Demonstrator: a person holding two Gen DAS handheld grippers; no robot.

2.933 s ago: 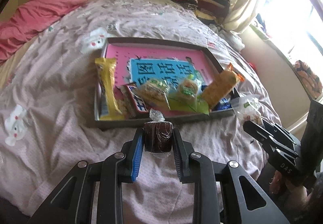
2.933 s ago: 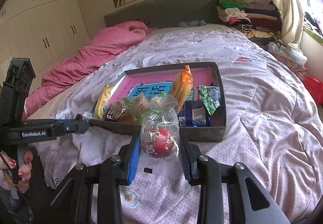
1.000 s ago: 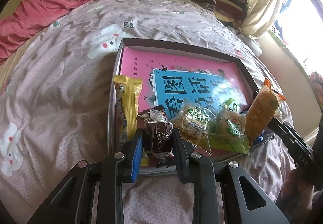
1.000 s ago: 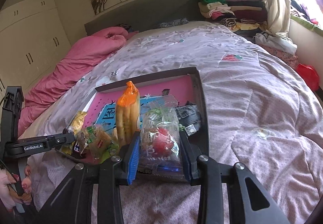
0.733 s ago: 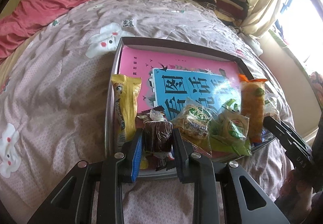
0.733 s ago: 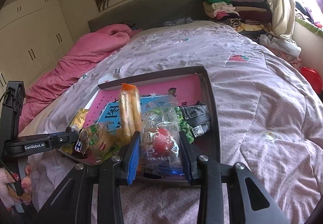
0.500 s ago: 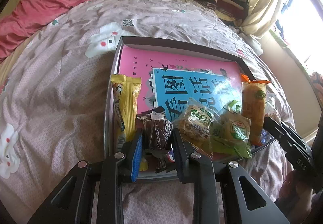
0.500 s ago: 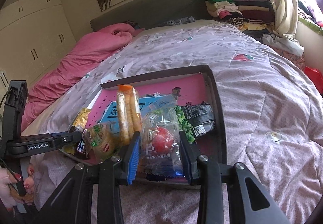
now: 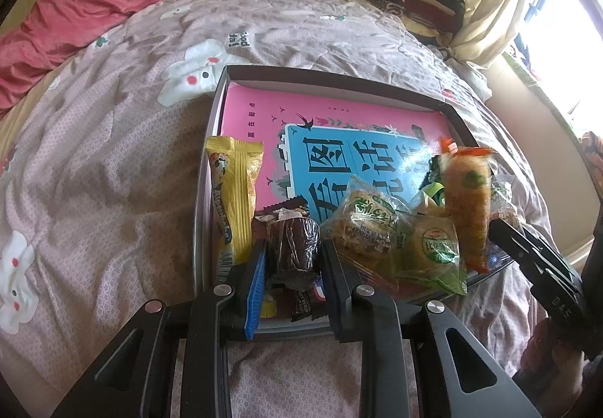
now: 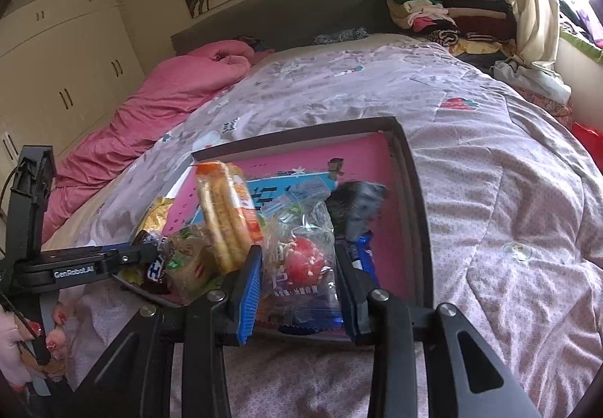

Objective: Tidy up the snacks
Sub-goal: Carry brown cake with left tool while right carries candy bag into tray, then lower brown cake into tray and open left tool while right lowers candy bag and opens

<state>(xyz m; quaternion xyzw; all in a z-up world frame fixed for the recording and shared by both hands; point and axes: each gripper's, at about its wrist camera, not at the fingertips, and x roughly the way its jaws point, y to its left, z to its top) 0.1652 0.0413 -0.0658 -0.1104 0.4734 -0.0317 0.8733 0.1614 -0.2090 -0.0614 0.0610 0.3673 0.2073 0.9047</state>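
At lower centre, the left claw (image 9: 292,263) pinches one dark-brown wrapped cake (image 9: 292,248); the right claw (image 10: 297,276) pinches one clear candy bag (image 10: 301,263) over the tray (image 10: 418,229).

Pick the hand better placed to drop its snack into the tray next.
Left, though it's close. Its tool holds the brown wrapped cake low over the tray's near edge; the right tool's clear snack bag crowds the upright cracker pack.

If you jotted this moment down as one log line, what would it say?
left gripper: shut on brown wrapped cake | right gripper: shut on clear strawberry-print bag | both over box near edge | not released
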